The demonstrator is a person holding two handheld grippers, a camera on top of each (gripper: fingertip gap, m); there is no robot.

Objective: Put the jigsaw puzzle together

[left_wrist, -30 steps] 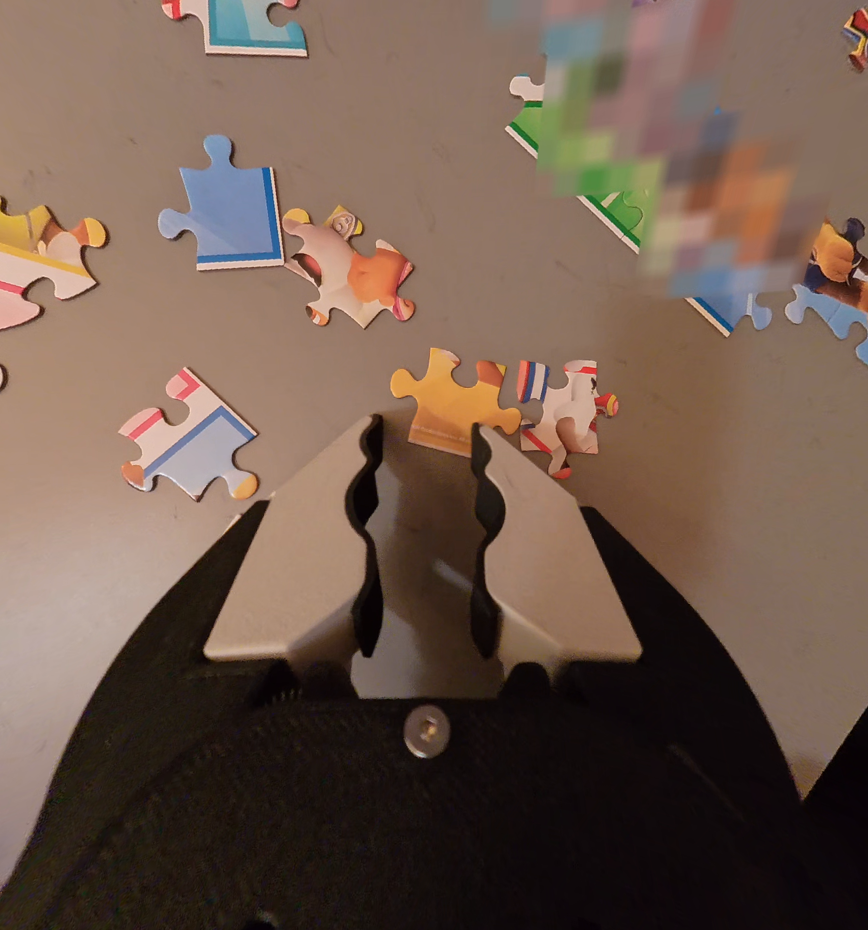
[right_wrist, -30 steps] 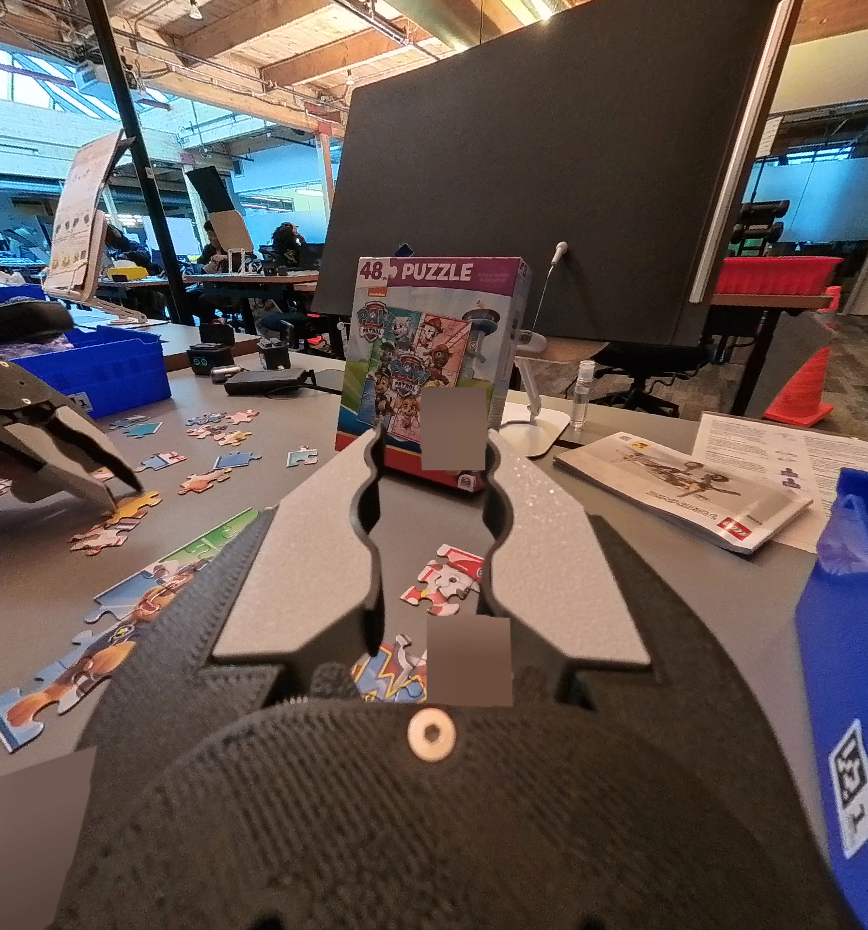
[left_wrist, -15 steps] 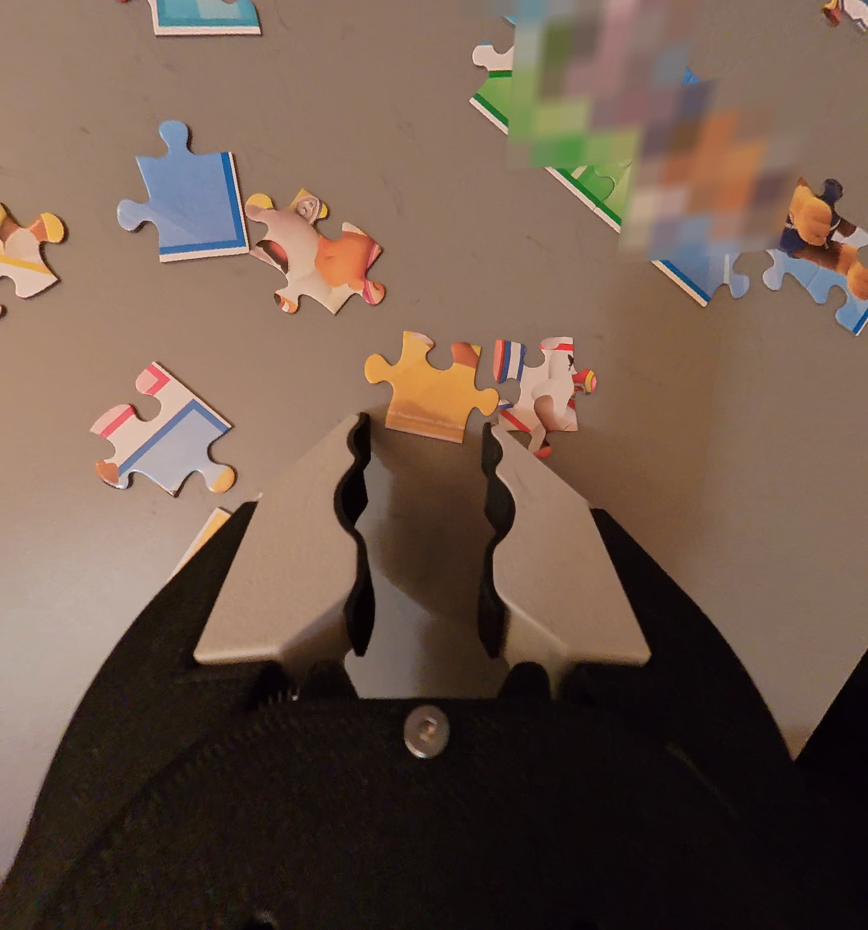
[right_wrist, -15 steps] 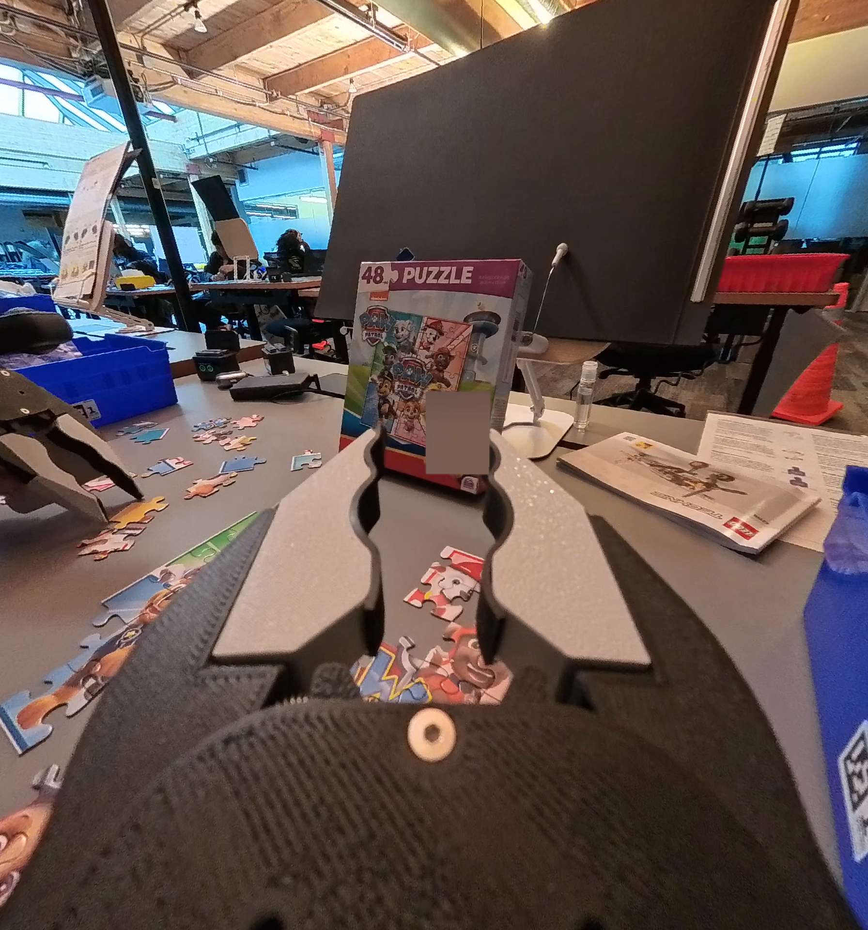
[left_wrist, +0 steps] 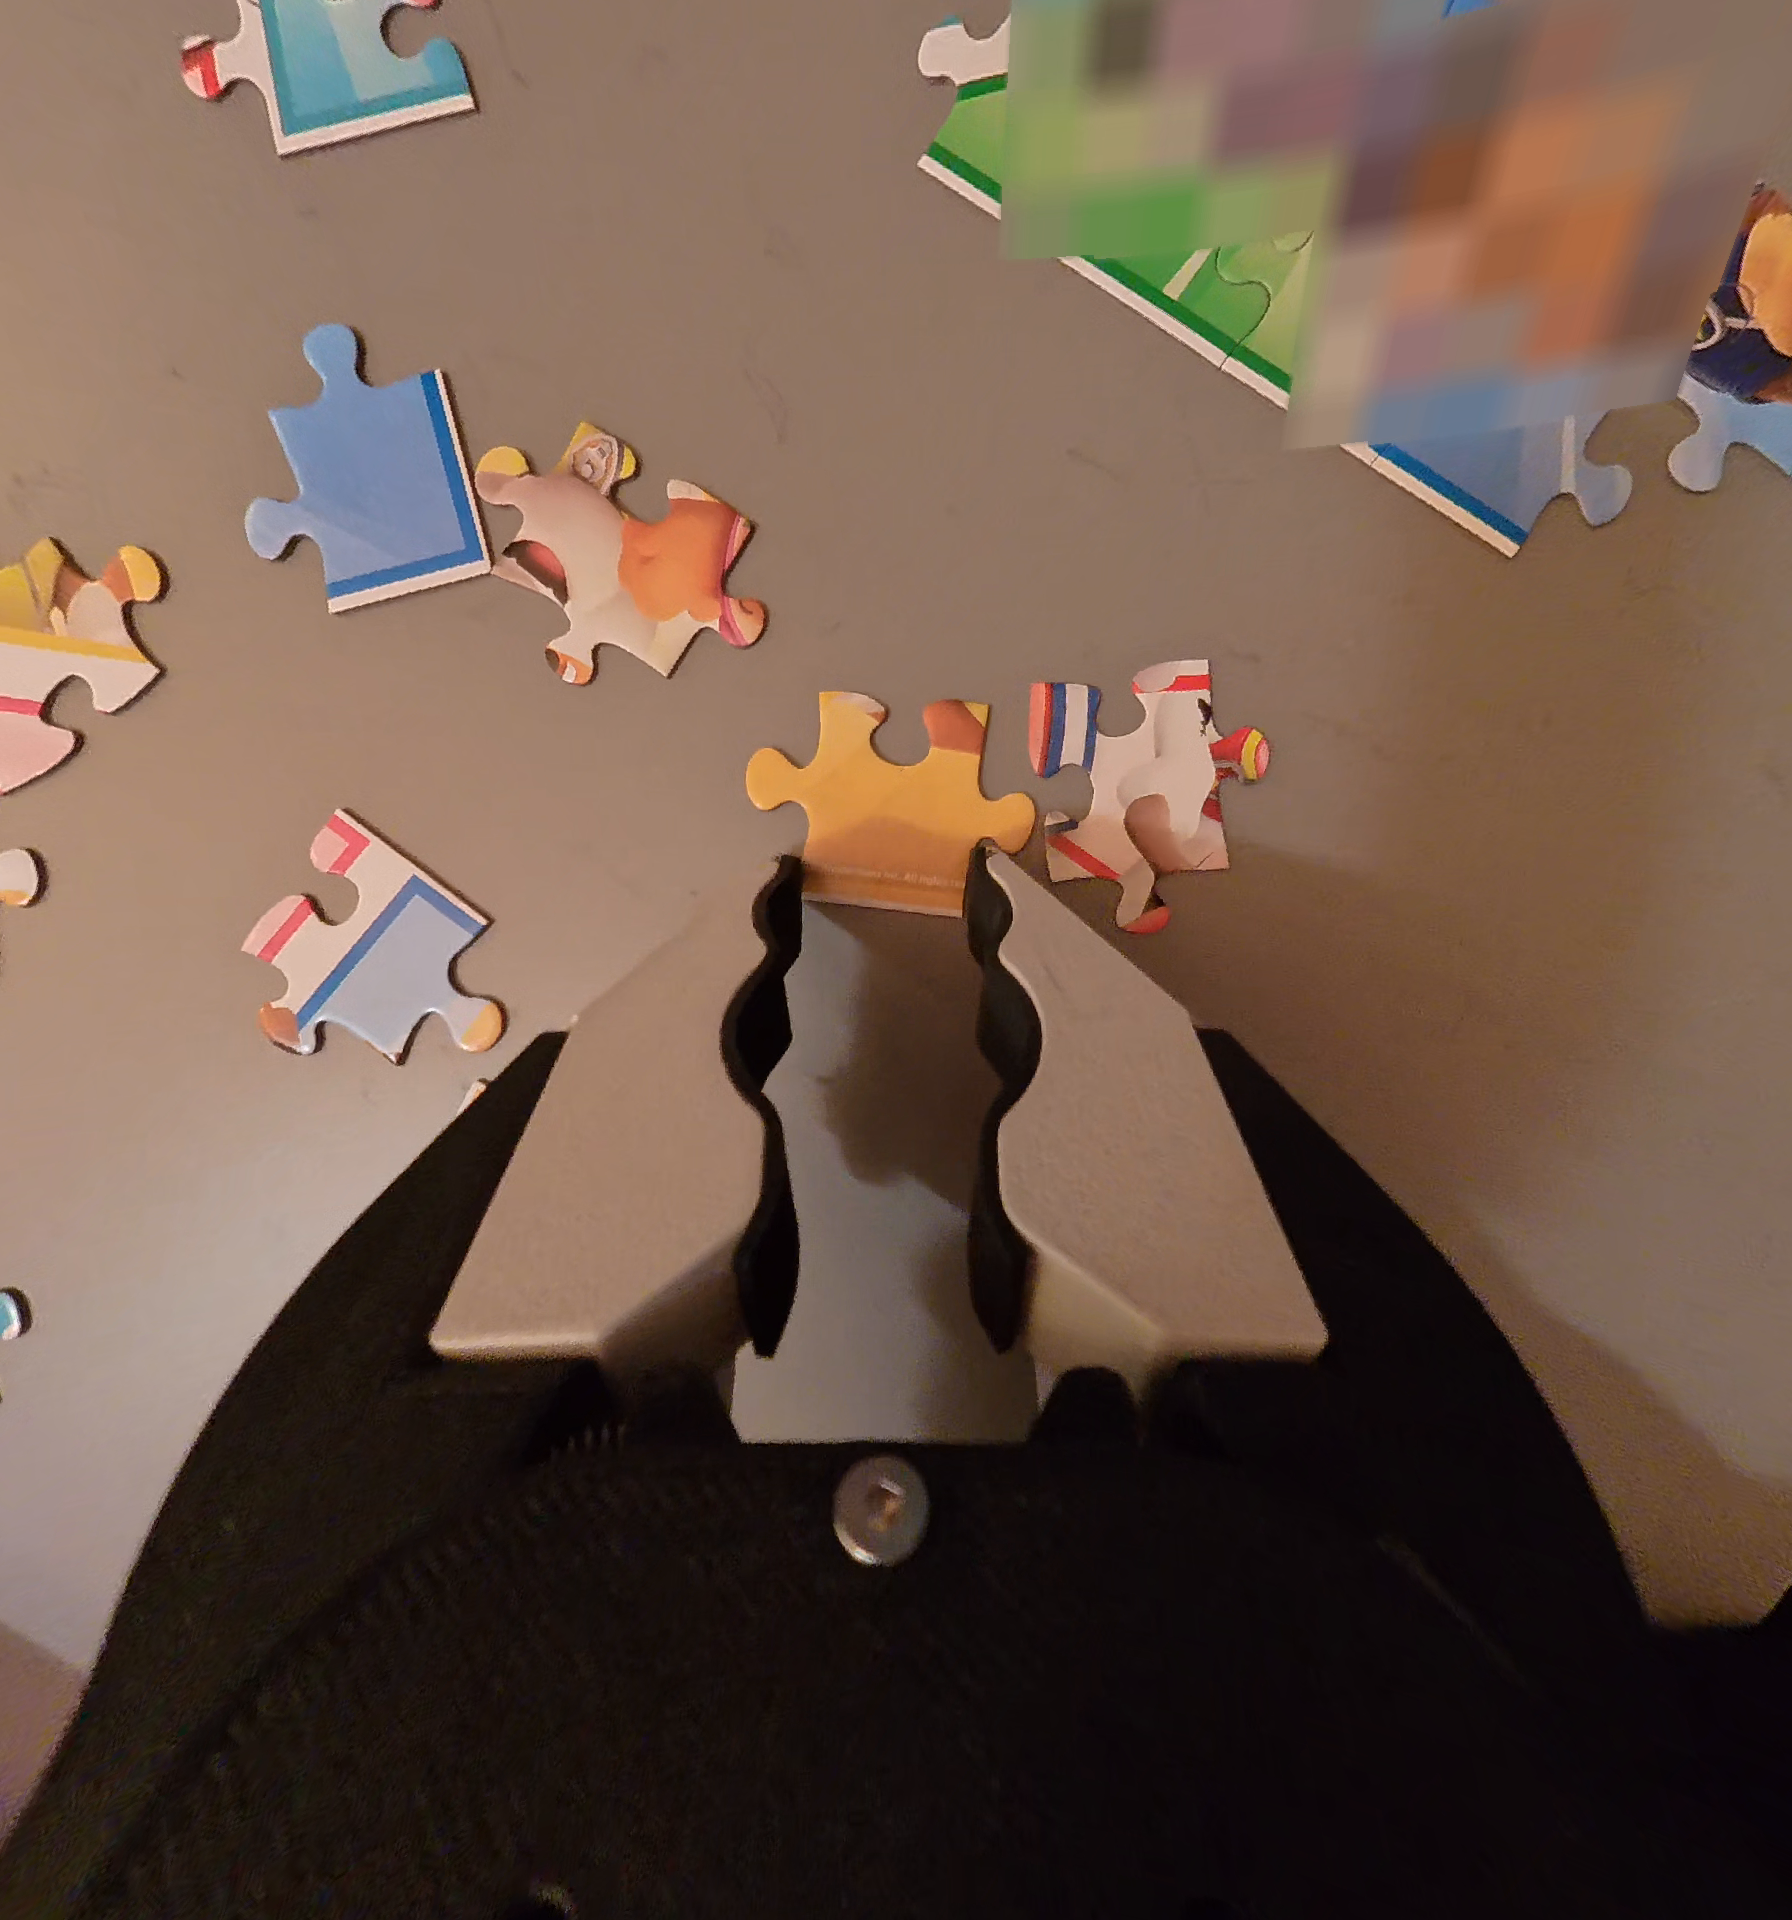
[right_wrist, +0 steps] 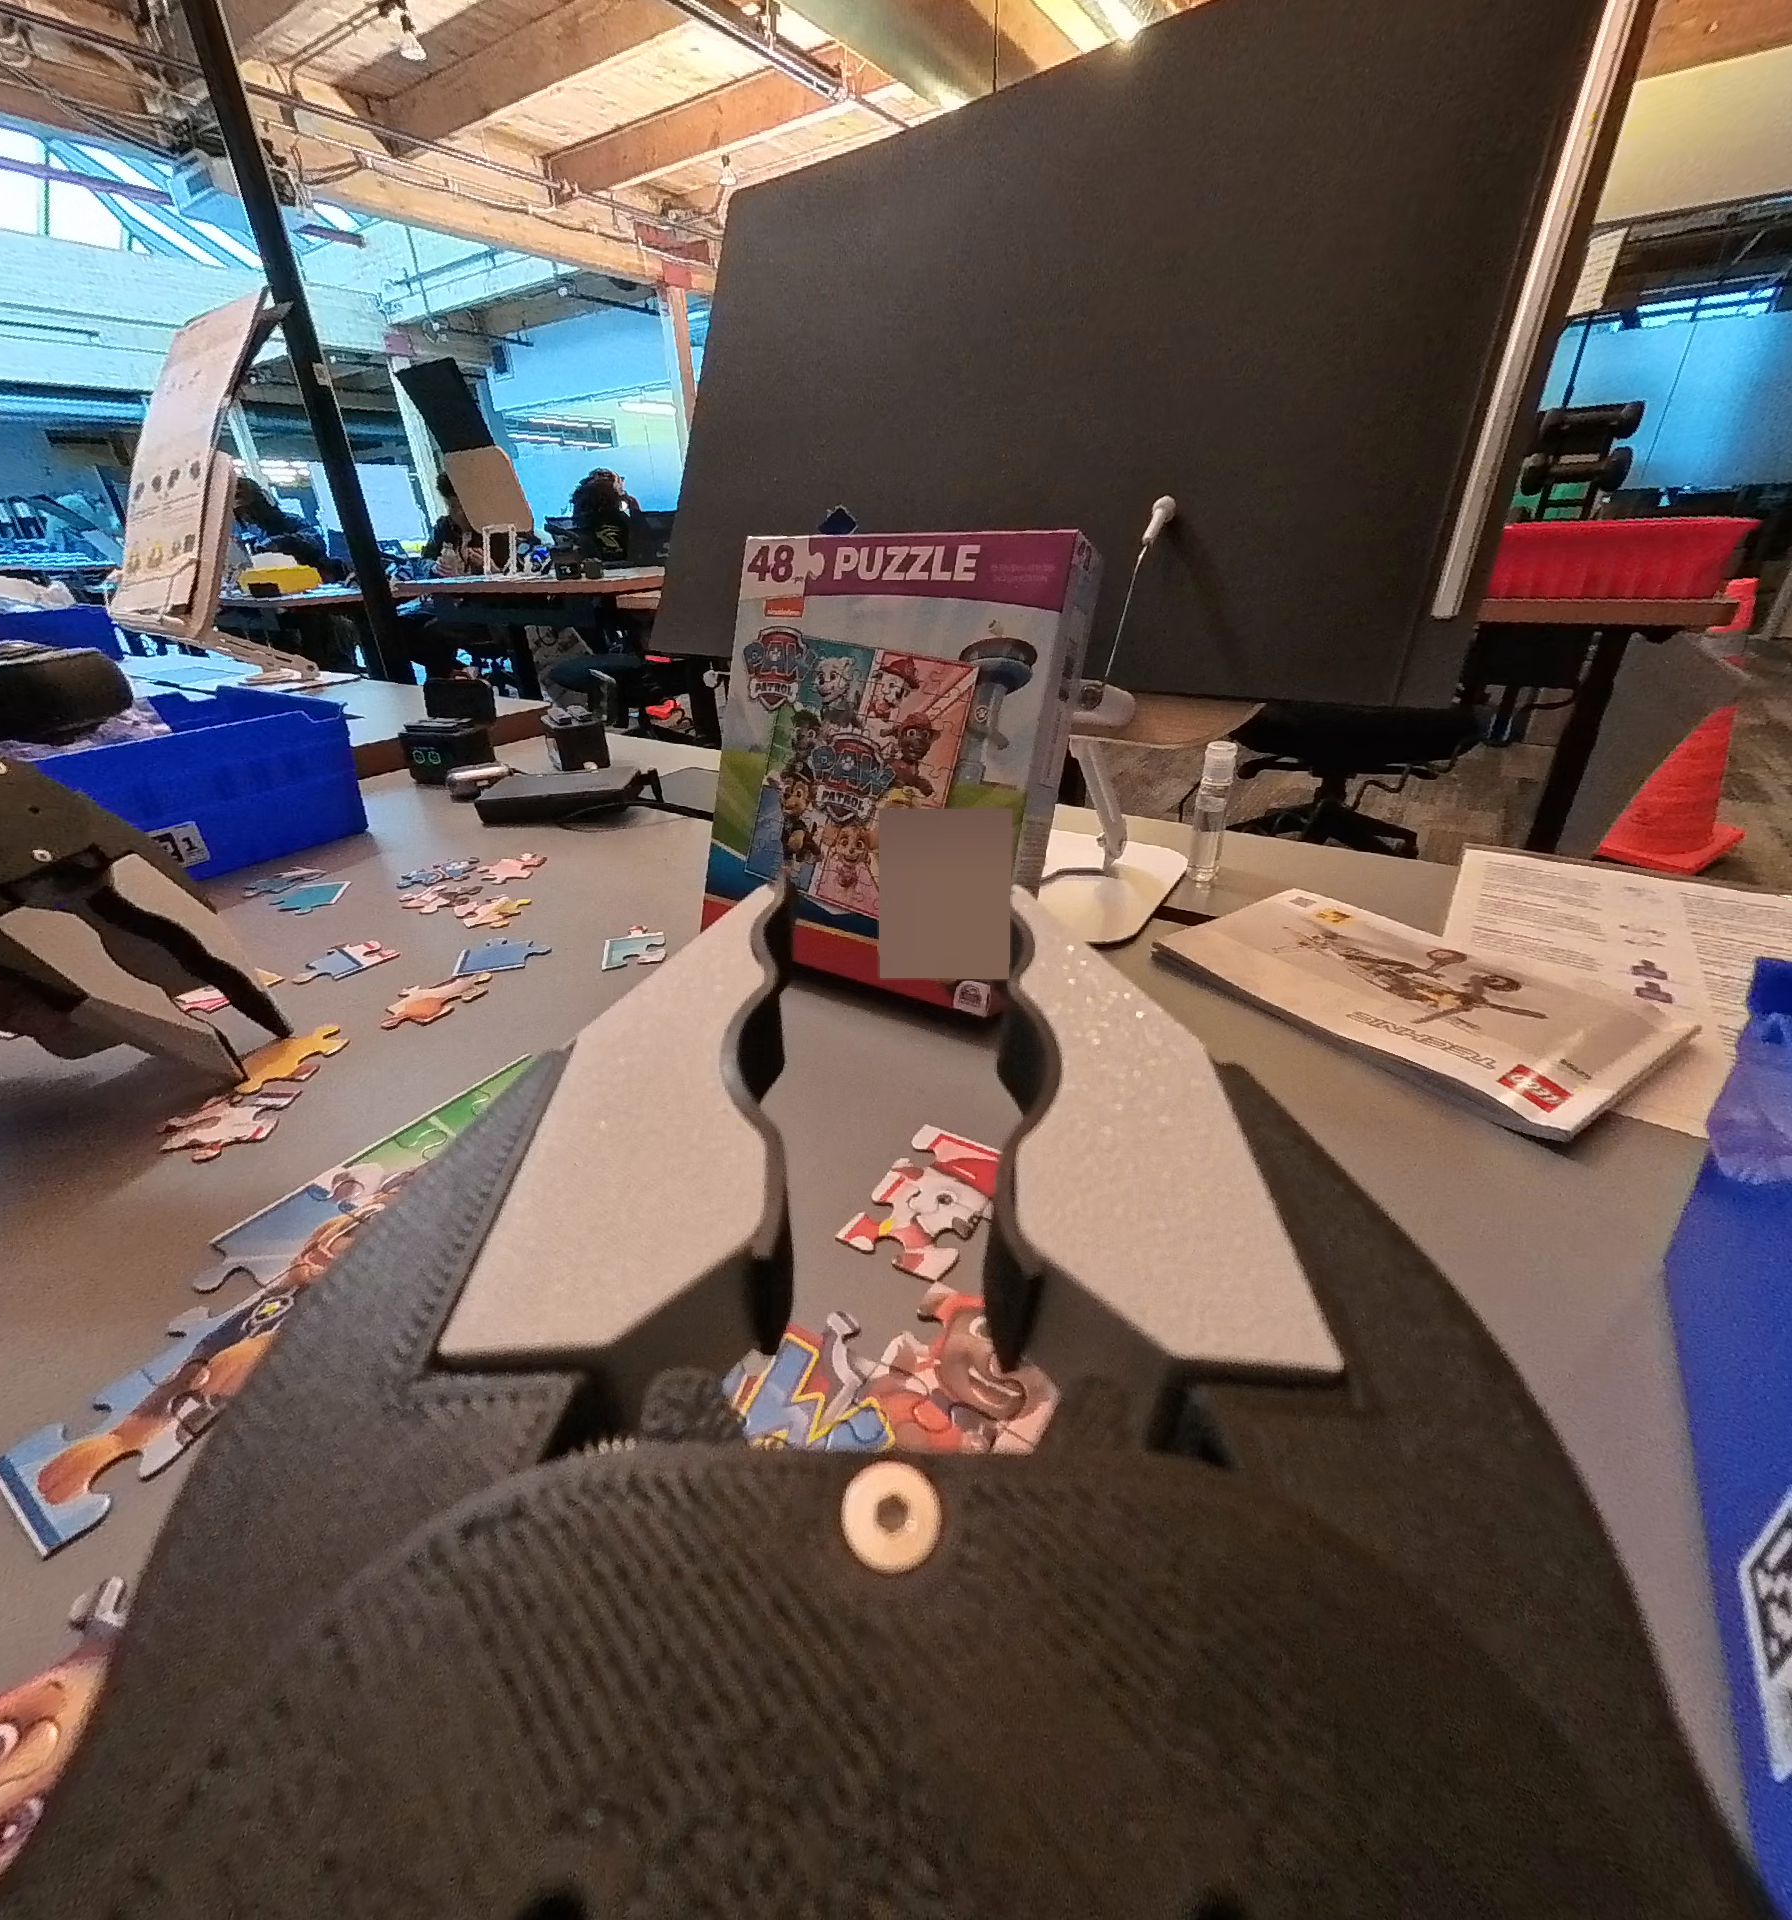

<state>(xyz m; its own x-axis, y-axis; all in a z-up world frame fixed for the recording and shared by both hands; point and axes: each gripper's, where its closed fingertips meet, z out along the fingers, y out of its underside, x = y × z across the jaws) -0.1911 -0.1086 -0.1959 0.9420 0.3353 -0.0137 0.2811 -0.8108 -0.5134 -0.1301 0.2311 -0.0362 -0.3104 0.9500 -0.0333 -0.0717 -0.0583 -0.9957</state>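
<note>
My left gripper is low over the grey table, and its two fingertips press against the sides of a yellow puzzle piece at its near straight edge. The piece lies flat on the table. A white and red piece lies just right of it. The right wrist view shows this gripper with its tips down on the yellow piece. My right gripper is open and empty, held above the table in front of the upright puzzle box.
Several loose pieces lie to the left. A joined puzzle section lies at the far right. Red pup pieces lie under my right gripper. A blue bin, a booklet and another blue bin stand around. There is about 40 centimeters between the tips of the two grippers.
My left gripper's jaws widened half a second ago and have come together again on the sides of the yellow piece. The right gripper has barely moved.
</note>
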